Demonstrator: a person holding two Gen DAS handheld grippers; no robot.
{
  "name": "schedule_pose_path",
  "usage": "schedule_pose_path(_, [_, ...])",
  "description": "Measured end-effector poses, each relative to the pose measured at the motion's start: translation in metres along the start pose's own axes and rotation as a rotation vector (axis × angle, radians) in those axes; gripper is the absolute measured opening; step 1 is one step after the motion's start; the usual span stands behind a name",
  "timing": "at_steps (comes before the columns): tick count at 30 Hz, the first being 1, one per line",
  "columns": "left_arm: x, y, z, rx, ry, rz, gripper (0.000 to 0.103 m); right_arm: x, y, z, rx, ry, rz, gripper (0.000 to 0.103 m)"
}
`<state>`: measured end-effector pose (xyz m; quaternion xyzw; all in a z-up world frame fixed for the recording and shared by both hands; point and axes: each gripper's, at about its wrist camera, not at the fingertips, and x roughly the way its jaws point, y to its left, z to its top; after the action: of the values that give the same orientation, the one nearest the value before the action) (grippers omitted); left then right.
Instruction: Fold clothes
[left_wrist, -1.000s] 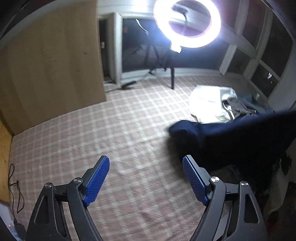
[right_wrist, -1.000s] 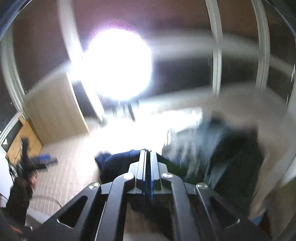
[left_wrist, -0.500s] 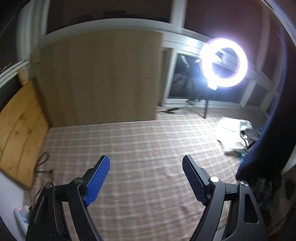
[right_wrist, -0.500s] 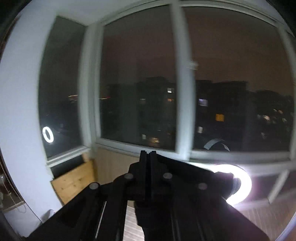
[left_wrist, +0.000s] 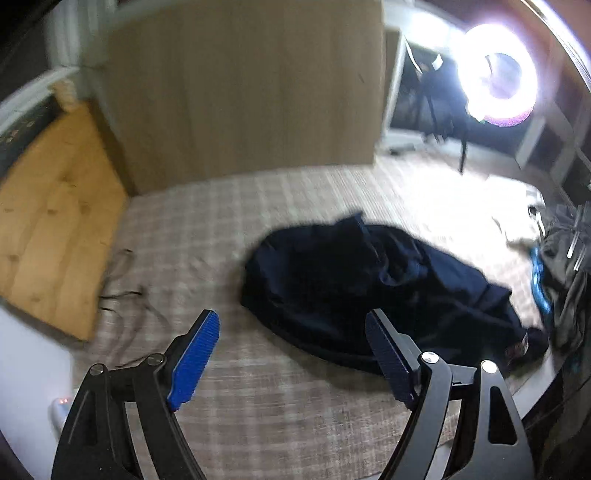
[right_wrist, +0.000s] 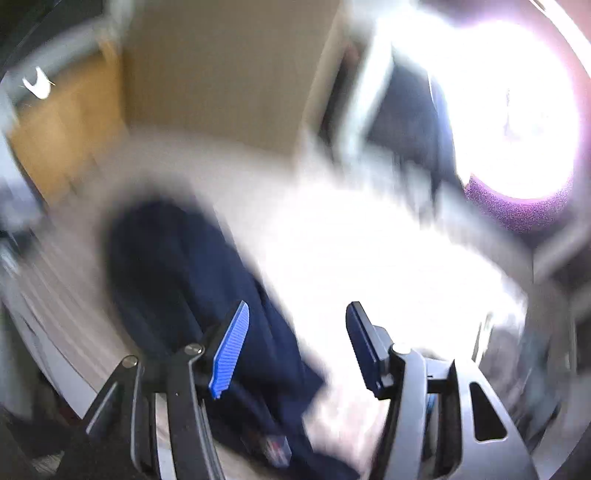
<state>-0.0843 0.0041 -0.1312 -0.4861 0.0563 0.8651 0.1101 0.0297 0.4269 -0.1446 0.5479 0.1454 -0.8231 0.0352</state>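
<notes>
Now my right tool (right_wrist: 293, 349) is opening, nothing between its pads; left tool (left_wrist: 291, 356) gapes empty. Garment (left_wrist: 369, 291) lies crumpled centre-frame; next, spread it flat.

I am holding my left black two-finger gripper with ribbed blue pads (left_wrist: 291, 354) tilted steeply downward, its jaws standing wide with nothing between them. My matching right black gripper (right_wrist: 295, 347) is opening its jaws, gripping nothing.

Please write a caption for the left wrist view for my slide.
Open left claw above a crumpled navy garment on the checked cover.
</notes>
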Motion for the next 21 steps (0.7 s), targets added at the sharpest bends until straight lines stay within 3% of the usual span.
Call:
schedule_pose_path(3, [0.047, -0.012, -0.007, 0.017, 0.077, 0.001, 0.080, 0.069, -0.006, -0.083, 0.060, 0.196, 0.047, 0.054])
schedule_pose_path(6, [0.083, -0.020, -0.010, 0.001, 0.129, -0.029, 0.079, 0.071, -0.010, -0.116, 0.053, 0.120, 0.075, 0.055])
schedule_pose_path(8, [0.102, -0.031, -0.006, -0.003, 0.164, -0.051, 0.075, 0.065, -0.014, -0.118, 0.034, 0.089, 0.070, 0.055])
schedule_pose_path(10, [0.104, -0.054, 0.000, 0.044, 0.164, -0.083, 0.071, 0.058, -0.022, -0.112, 0.018, 0.095, 0.148, 0.054])
schedule_pose_path(15, [0.087, -0.136, 0.003, 0.327, 0.072, -0.073, 0.073, 0.025, -0.071, -0.080, 0.038, -0.072, 0.042, 0.055])
schedule_pose_path(17, [0.091, -0.154, 0.002, 0.357, 0.081, -0.074, 0.074, 0.042, -0.078, -0.065, -0.016, -0.030, 0.061, 0.060])
schedule_pose_path(21, [0.112, -0.157, 0.000, 0.318, 0.130, -0.049, 0.073, 0.086, -0.069, -0.040, -0.156, 0.032, 0.096, 0.060])
